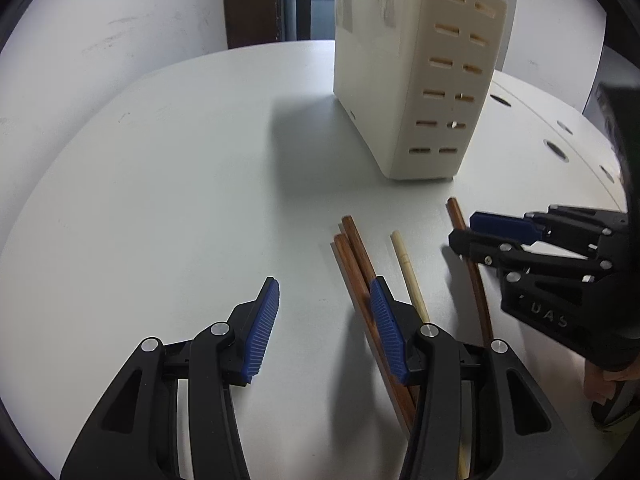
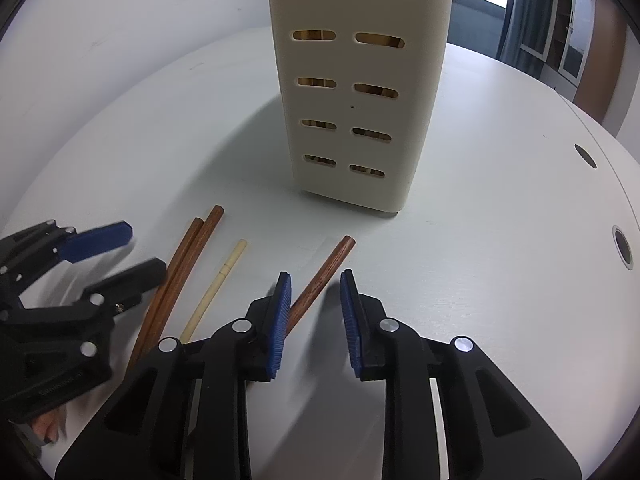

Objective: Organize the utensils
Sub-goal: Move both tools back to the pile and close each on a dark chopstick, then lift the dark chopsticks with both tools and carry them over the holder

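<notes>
A cream slotted utensil holder (image 1: 416, 80) stands upright on the white table (image 1: 180, 180), with several sticks inside; it also shows in the right wrist view (image 2: 360, 92). Loose chopsticks lie in front of it: two brown ones (image 1: 354, 256) together, a pale one (image 1: 408, 272), and a single brown one (image 1: 466, 248). My left gripper (image 1: 324, 292) is open, its right finger over the brown pair (image 2: 180, 264). My right gripper (image 2: 316, 284) is open, low over the single brown chopstick (image 2: 320, 280), which runs under its left finger. The pale chopstick (image 2: 212, 292) lies between.
The right gripper (image 1: 480, 232) shows from the side in the left wrist view, the left gripper (image 2: 108, 256) in the right wrist view. Round holes (image 2: 622, 246) sit in the table's right part. A white wall and dark doorway stand behind.
</notes>
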